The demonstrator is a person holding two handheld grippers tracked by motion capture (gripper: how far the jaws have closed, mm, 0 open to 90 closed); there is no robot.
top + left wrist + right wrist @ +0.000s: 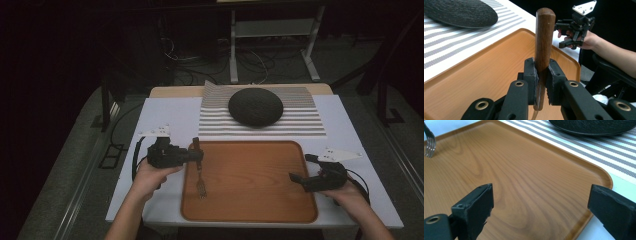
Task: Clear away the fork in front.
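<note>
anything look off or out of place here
Nothing spilled or damaged. The only unusual thing: the fork is clamped by its wooden handle in the left gripper, tines down over the wooden tray. The dark plate sits squarely on the striped placemat.

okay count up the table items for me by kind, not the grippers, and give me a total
Fork, held in the left gripper: 1
Wooden tray: 1
Dark plate: 1
Striped placemat: 1
Total: 4

Wood-handled metal fork; smooth wooden tray
</note>
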